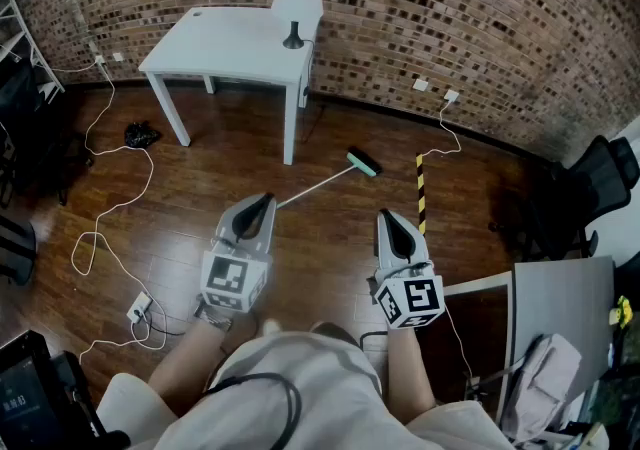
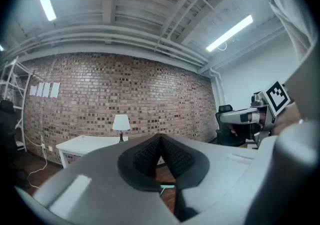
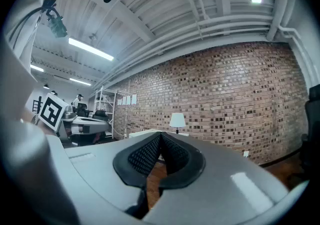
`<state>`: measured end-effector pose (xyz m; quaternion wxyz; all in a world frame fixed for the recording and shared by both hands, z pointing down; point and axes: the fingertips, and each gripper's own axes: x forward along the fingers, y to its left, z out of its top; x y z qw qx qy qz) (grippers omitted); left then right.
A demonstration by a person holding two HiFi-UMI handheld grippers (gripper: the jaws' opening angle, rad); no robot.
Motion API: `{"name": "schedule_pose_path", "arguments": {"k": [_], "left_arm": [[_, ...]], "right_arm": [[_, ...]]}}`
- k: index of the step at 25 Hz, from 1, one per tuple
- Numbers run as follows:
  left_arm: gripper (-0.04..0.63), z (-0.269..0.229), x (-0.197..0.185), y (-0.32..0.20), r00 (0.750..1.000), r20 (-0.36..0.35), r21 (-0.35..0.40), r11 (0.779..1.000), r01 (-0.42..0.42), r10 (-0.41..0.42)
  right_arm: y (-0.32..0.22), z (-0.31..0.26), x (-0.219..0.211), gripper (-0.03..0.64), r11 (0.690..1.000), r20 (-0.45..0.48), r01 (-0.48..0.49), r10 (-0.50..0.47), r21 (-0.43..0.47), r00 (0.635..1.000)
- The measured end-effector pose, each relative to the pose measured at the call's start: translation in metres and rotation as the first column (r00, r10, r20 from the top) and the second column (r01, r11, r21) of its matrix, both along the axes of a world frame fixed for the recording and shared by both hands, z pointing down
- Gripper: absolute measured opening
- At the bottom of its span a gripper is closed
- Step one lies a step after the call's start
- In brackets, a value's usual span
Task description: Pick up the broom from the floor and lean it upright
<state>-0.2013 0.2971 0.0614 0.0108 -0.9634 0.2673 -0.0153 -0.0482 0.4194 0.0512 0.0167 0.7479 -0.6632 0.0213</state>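
Glossy wood floor [image 1: 330, 248] — brick wall [image 1: 480, 18]

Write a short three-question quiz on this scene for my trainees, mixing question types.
1. True or false: the broom is already leaning upright against the brick wall.
2. Multiple choice: what stands on the white table? A) a lamp B) a kettle C) a laptop
3. Short answer: are the fingers of the right gripper apart or together, and is anything between them?

Key:
1. False; it lies on the floor.
2. A.
3. Together, with nothing between them.
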Motion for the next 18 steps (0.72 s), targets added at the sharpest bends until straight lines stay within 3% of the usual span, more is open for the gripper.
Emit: {"name": "schedule_pose_path", "arguments": {"k": [7, 11, 18], "left_arm": [[-0.002, 0.007, -0.012, -0.012, 1.0, -0.005, -0.016, 1.0, 0.004, -0.005], [-0.002, 0.012, -0.007, -0.028, 0.999, -0.015, -0.047, 0.998, 0.043, -0.043], [-0.002, 0.018, 0.032, -0.074, 0.997, 0.008, -0.03, 0.996, 0.081, -0.081]], "right_arm": [[-0.006, 0.011, -0.007, 0.014, 1.0, -0.004, -0.007, 0.007, -0.019, 1.0], [-0.019, 0.014, 0.005, 0.014, 1.0, 0.065, 0.004, -0.004, -0.003, 0.998], [-0.07, 0.023, 0.053, 0.014, 0.999, 0.096, 0.045, -0.045, 0.004, 0.994]]}}
